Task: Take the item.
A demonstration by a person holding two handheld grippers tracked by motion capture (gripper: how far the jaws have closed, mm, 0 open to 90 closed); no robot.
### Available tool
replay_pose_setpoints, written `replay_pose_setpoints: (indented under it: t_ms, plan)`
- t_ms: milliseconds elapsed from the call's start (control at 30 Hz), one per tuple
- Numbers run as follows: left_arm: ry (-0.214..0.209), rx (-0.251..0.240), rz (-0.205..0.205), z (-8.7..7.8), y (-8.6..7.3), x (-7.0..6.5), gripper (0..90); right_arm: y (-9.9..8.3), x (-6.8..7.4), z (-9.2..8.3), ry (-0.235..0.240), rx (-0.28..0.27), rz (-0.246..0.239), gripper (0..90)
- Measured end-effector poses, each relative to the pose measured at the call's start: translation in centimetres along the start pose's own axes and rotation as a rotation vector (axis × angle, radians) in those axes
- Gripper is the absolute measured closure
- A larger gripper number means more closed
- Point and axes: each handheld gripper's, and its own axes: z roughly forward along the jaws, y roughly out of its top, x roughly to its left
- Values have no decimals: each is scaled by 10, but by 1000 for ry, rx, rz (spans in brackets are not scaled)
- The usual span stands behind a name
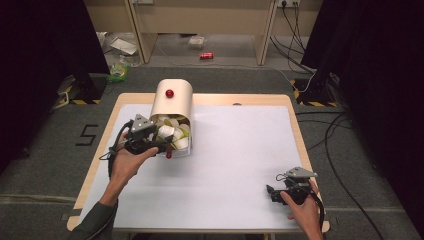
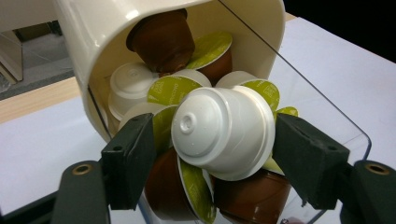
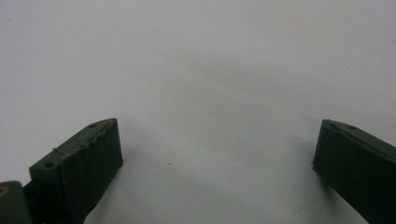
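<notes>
Up near the far left corner of the white table, a cream-coloured capsule dispenser lies on its side with a red knob on its upper face and its open mouth turned toward the person's side, a clear plastic door swung out from it. Coffee capsules crowd the mouth: brown ones, white ones and several with green foil lids, stacked against each other. The left gripper is held at that opening, and a white capsule sits between its jaws with its domed bottom facing the camera; in the left gripper view the right jaw lies against the capsule's rim, while a sliver of green lid shows between the left jaw and the capsule, so I cannot tell whether the pads actually press on it. In the high view the left hand carries that gripper close to the table's left edge, just beside the dispenser's mouth. Well apart from it, the right gripper rests low by the near right corner, held by the right hand. Its jaws stand wide apart with nothing between them, only the bare white surface beneath.
</notes>
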Motion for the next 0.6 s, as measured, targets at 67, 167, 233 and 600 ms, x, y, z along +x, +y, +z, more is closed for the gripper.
replay_pose_setpoints:
  t_ms: [67, 167, 233, 600]
  plan:
    - [3, 4, 10, 2, 0, -1, 317, 0, 0, 0, 0, 0, 0, 16]
    - [5, 6, 21, 4, 0, -2, 368, 0, 0, 0, -1, 0, 0, 17]
    - [8, 5, 32, 5, -1, -3, 390, 0, 0, 0, 1, 1, 1, 16]
    - [45, -29, 78, -4, 3, -5, 462, 0, 0, 0, 0, 0, -1, 17]
